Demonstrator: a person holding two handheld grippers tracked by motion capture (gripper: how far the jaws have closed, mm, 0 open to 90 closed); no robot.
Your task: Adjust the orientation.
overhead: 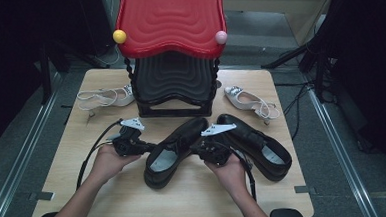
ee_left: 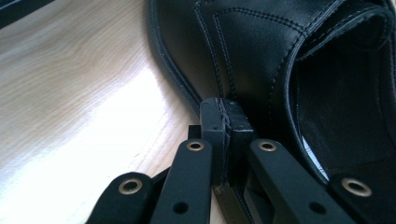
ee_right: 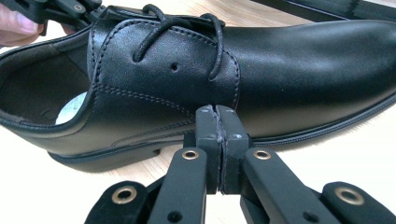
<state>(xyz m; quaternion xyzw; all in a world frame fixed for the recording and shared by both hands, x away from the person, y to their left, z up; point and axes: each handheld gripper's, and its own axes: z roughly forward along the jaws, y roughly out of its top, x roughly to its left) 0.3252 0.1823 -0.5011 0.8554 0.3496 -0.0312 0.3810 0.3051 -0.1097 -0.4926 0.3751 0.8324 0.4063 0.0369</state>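
Two black leather lace-up shoes lie on the wooden table (overhead: 136, 201). The left shoe (overhead: 175, 149) sits between my grippers, and the other shoe (overhead: 255, 145) lies just right of it. My left gripper (overhead: 150, 148) is shut, with its tips against this shoe's left side by the opening (ee_left: 261, 56). In the left gripper view the closed jaws (ee_left: 226, 116) hold nothing. My right gripper (overhead: 195, 149) is also shut and empty. Its tips (ee_right: 215, 121) rest against the shoe's other side (ee_right: 280, 70), below the laces.
A red and black shoe rack (overhead: 173, 54) stands at the back centre, with a yellow ball (overhead: 119, 36) and a pink ball (overhead: 221, 37) on its corners. One white heeled sandal (overhead: 105, 97) lies to its left, another (overhead: 248, 99) to its right.
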